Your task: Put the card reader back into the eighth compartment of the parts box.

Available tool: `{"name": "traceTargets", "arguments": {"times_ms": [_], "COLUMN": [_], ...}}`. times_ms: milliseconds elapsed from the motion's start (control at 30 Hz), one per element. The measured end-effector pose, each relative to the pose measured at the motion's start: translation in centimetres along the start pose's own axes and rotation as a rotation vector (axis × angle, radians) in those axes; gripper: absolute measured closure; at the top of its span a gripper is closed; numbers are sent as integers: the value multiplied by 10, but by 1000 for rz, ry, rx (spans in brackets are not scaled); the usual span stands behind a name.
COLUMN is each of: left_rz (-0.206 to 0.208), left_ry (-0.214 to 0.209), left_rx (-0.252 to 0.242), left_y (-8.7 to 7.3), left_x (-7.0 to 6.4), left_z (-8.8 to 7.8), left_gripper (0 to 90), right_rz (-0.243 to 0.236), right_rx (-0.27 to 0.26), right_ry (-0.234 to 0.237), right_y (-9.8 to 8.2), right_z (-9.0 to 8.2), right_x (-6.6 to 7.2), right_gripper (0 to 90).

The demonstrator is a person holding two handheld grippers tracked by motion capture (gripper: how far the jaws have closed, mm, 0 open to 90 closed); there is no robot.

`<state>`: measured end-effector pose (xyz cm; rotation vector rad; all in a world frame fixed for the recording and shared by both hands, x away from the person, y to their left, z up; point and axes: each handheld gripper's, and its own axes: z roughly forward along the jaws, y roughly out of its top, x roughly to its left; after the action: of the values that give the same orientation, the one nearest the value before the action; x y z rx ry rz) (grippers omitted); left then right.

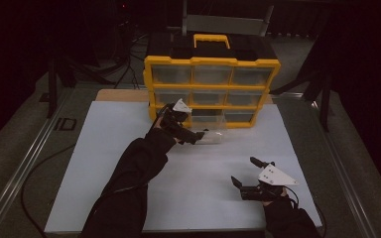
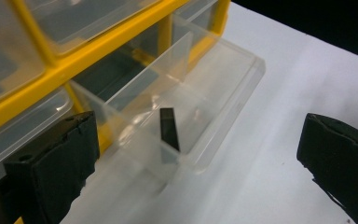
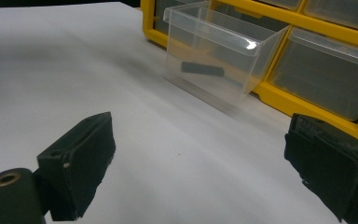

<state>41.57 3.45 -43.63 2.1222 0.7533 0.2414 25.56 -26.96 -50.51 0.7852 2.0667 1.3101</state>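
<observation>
A yellow organizer (image 1: 211,62) with clear drawers stands at the back of a white board (image 1: 119,148). One bottom drawer (image 1: 214,133) is pulled out onto the board. In it lies a small black block (image 2: 169,128), also seen in the right gripper view as a dark block (image 3: 202,69) through the drawer (image 3: 223,46) wall. My left gripper (image 1: 201,135) is beside the drawer (image 2: 223,88). Its jaws stand wide apart with nothing pressed between them (image 2: 199,135). My right gripper (image 1: 245,172) rests open over the board's near right part, far from the drawer (image 3: 200,130).
The organizer carries a yellow handle (image 1: 211,39) on its black top. Its other drawers (image 3: 326,70) are pushed in. Metal rails (image 1: 25,163) run along the table's sides, and a cable (image 1: 34,198) lies at the left. Dark surroundings ring the table.
</observation>
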Motion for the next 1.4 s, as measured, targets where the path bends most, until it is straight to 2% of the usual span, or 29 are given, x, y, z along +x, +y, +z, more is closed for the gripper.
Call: {"name": "traceTargets", "arguments": {"times_ms": [33,167,233,333,400,567,633,767,1033,1167,1267,1400], "left_rz": [-10,1,-10,5,5,15,3,9,42,27,17,24], "left_ry": [-6,1,-18,-19,-30,-27,-28,-16,-26,-54,-52,-46], "left_rx": [-6,-16,-24,-14,-9,-12,-9,-11,-19,-18,-25,-28], "left_y": [-4,-12,-17,-20,-28,-42,-48,-59,-81,-93,-103,-117], "left_x": [3,5,6,6,7,9,9,6,-3,-1,0,-1], "left_z": [-2,-8,-11,-13,-16,-23,-26,-31,-41,-45,-51,-58], "left_gripper": [0,0,0,0,0,0,0,0,0,0,0,0], "right_rz": [1,4,3,4,4,4,3,1,2,1,0,-1], "right_rx": [1,3,5,7,7,4,6,8,7,9,7,8], "right_ry": [0,-1,-3,-2,-1,-3,-3,-2,-3,-2,-2,-4], "right_y": [0,0,0,-1,-1,0,0,-1,0,0,0,0], "right_z": [0,1,1,1,1,1,1,1,1,2,2,2], "right_x": [0,0,0,0,0,0,0,1,1,1,1,1], "right_gripper": [82,82,82,82,82,82,82,82,82,82,82,82]}}
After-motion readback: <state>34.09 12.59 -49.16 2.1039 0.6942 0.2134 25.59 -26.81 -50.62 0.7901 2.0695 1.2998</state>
